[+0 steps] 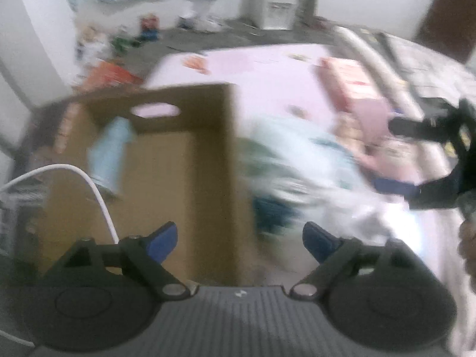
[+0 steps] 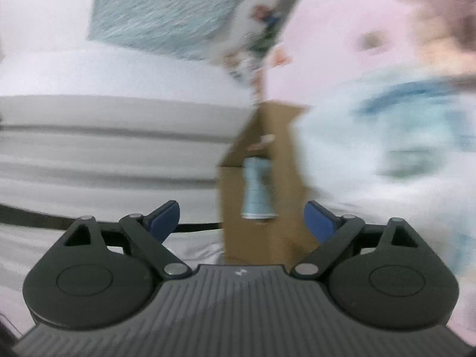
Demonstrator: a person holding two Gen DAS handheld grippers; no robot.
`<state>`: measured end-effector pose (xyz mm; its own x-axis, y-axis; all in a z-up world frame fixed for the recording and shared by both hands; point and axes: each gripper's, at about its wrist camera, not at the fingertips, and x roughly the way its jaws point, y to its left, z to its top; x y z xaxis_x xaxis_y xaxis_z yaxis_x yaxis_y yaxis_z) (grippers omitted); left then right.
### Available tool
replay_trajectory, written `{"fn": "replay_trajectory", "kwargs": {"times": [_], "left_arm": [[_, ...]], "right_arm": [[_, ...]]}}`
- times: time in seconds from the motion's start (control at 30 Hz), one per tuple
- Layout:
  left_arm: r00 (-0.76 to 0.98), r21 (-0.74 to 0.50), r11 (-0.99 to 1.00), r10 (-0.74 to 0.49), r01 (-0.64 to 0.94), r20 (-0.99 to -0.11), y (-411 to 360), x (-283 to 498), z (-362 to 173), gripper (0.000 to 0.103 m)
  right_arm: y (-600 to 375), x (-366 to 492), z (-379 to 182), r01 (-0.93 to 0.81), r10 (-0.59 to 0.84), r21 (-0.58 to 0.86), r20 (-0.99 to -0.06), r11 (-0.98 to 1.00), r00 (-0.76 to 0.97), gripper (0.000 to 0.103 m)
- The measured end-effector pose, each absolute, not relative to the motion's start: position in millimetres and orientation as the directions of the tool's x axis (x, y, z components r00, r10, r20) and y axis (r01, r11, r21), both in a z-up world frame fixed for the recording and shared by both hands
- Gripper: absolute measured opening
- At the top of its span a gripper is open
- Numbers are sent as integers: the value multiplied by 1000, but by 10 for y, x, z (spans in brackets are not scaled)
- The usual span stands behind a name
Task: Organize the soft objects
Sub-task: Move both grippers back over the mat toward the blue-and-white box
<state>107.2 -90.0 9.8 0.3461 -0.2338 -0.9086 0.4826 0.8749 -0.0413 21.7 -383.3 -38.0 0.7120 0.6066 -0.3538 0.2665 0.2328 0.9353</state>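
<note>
My left gripper (image 1: 239, 241) tilts steeply down over the open cardboard box (image 1: 166, 160), its blue pads (image 1: 162, 242) spread wide with nothing between them; my right gripper (image 2: 241, 221) points closer to level, toward the same box (image 2: 261, 229), its jaws likewise released and empty; in the left wrist view the right gripper (image 1: 416, 160) shows at the far right edge, over the bed, with part of my hand (image 1: 468, 247) below it. Both views are badly blurred; I can read no writing or brand anywhere, only a small pale mark on each gripper's grey ribbed body. A light blue rolled cloth (image 1: 108, 154) lies inside the box, against its left wall, ahead and to the left of my left pads; from the right wrist it (image 2: 257, 190) lies straight ahead between my two fingers, apart from them. A pile of pale blue and white soft things (image 1: 300, 160) lies on the pink sheet (image 1: 267, 71) just beside the box, right of my left gripper; it is too smeared to tell apart.
</note>
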Motion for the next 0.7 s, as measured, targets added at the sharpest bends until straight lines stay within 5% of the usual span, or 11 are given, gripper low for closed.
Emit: {"fn": "replay_trajectory", "kwargs": {"times": [0.03,0.3,0.5,0.7], "left_arm": [[324,-71,867,-258,493,-910,-1010,980,67,96],[172,-172,778,-339,604,-925,-2049,238,-523,97],[98,-238,709,-397,663,-912,-2606,-25,-931,78],[54,-255,695,-390,672,-919,-3005,-46,-1288,68]], "right_arm": [[-3972,28,-381,292,586,920,-391,261,710,102],[-4971,-1123,-559,498,395,699,-707,513,586,102],[-5042,-1170,-1138,533,401,669,-740,518,540,99],[-5020,-1034,-1577,554,441,657,-754,511,488,82]]}}
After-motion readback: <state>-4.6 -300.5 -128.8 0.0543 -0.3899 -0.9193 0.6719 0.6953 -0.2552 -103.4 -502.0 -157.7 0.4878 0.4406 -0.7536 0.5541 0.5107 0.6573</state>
